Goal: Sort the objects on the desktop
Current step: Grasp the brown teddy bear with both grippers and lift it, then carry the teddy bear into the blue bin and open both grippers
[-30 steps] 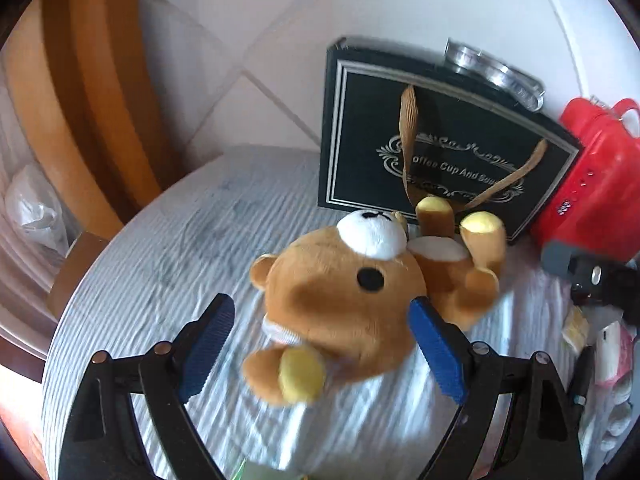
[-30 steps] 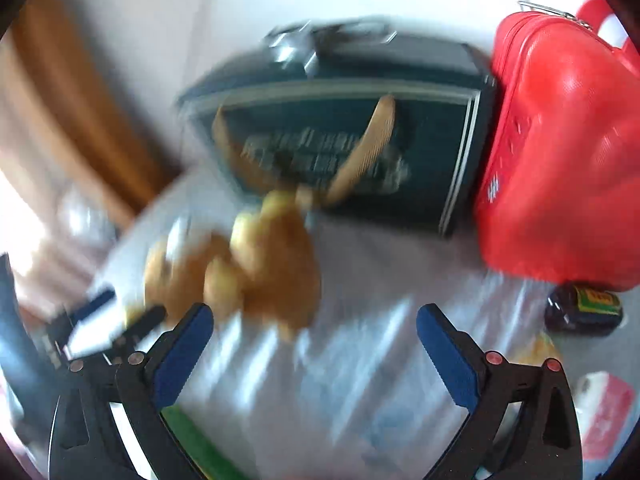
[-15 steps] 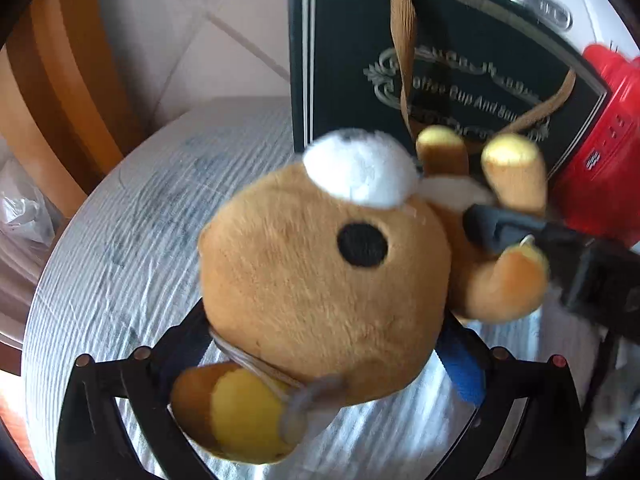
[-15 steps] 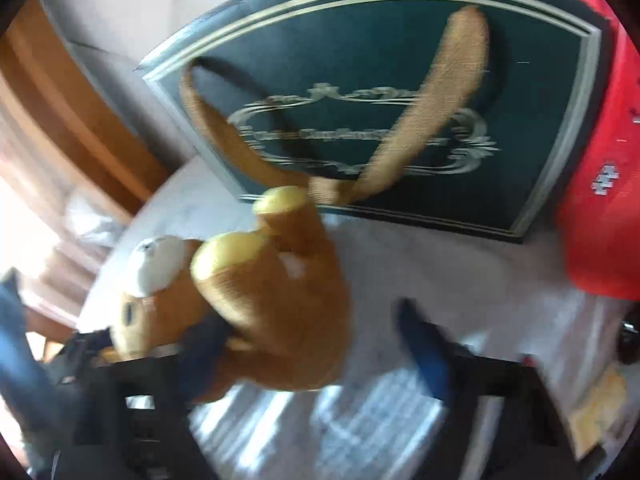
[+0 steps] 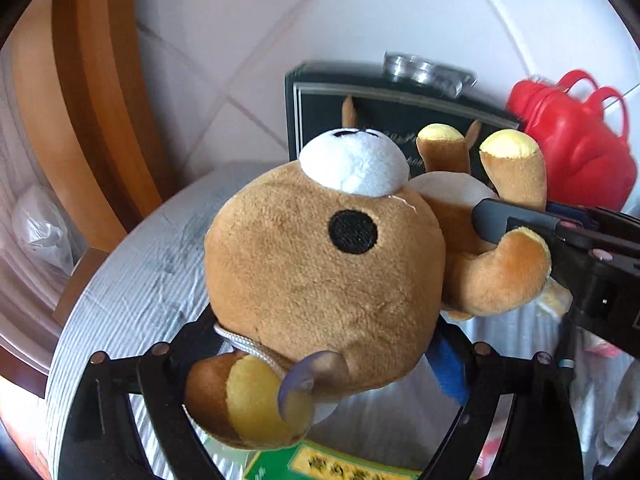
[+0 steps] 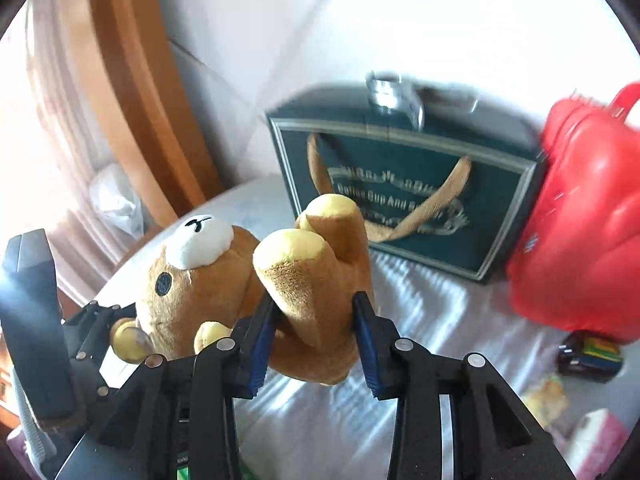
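A brown plush bear point(image 5: 320, 264) with a white snout and yellow paws lies on its back, raised a little off the round cloth-covered table point(image 5: 132, 288). My left gripper point(image 5: 324, 332) has the bear's head between its jaws, which are closing; one blue pad point(image 5: 448, 368) shows pressed under the head and the other is hidden. My right gripper point(image 6: 314, 304) is closing on the bear point(image 6: 312, 280), its blue pads squeezing the lower body just below the legs. From the left wrist view, the right gripper's finger point(image 5: 504, 220) reaches in from the right.
A dark green gift bag point(image 6: 400, 184) with tan handles stands at the back of the table, with a red bag point(image 6: 580, 232) to its right. A small dark jar point(image 6: 588, 356) and a pink-white packet point(image 6: 596, 436) lie at the right. A green box point(image 5: 340, 464) sits below the bear.
The bear lay on the table between open left jaws. The left gripper closed in on its head, the right came in and shut on its lower body, and both rose with it.
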{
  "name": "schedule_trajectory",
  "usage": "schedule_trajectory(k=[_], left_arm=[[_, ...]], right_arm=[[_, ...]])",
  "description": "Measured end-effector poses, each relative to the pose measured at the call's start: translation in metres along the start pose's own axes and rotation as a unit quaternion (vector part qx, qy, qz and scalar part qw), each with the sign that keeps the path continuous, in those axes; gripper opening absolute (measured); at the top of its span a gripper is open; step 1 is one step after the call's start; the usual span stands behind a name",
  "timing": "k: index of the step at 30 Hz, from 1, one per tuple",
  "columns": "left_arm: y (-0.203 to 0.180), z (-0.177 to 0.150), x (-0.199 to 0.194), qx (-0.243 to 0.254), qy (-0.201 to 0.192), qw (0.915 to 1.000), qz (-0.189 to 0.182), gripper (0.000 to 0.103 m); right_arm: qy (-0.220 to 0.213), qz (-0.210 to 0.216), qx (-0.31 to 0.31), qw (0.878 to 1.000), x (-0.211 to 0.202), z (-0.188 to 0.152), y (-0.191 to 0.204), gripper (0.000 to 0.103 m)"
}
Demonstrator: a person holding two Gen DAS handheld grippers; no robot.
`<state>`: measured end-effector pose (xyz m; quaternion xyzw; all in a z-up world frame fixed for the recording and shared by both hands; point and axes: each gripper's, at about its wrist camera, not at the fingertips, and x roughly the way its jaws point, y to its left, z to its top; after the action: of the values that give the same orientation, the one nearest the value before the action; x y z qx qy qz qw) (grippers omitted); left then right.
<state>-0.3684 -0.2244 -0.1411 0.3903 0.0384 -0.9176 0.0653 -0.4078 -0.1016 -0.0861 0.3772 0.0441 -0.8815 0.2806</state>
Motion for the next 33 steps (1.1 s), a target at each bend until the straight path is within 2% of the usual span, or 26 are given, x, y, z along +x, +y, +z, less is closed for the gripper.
schedule_trajectory(k=[8, 19, 25, 33], left_arm=[[-0.032, -0.003, -0.111, 0.009, -0.070, 0.9973, -0.023, 0.091], [-0.120, -0.035, -0.252, 0.050, -0.148, 0.9848, -0.075, 0.091], [-0.191, -0.037, -0.303, 0.073, -0.174, 0.9752, -0.115, 0.091], [-0.325, -0.033, -0.361, 0.096, -0.201, 0.9573, -0.184, 0.092]], right_arm=[[-0.066, -0.031, -0.020, 0.997, -0.122, -0.008, 0.019, 0.037], [-0.155, -0.084, 0.000, 0.984, -0.314, -0.070, 0.008, 0.037], [-0.177, -0.122, 0.016, 0.977, -0.399, -0.091, -0.024, 0.037], [-0.200, -0.196, 0.024, 0.960, -0.513, -0.121, -0.098, 0.037]])
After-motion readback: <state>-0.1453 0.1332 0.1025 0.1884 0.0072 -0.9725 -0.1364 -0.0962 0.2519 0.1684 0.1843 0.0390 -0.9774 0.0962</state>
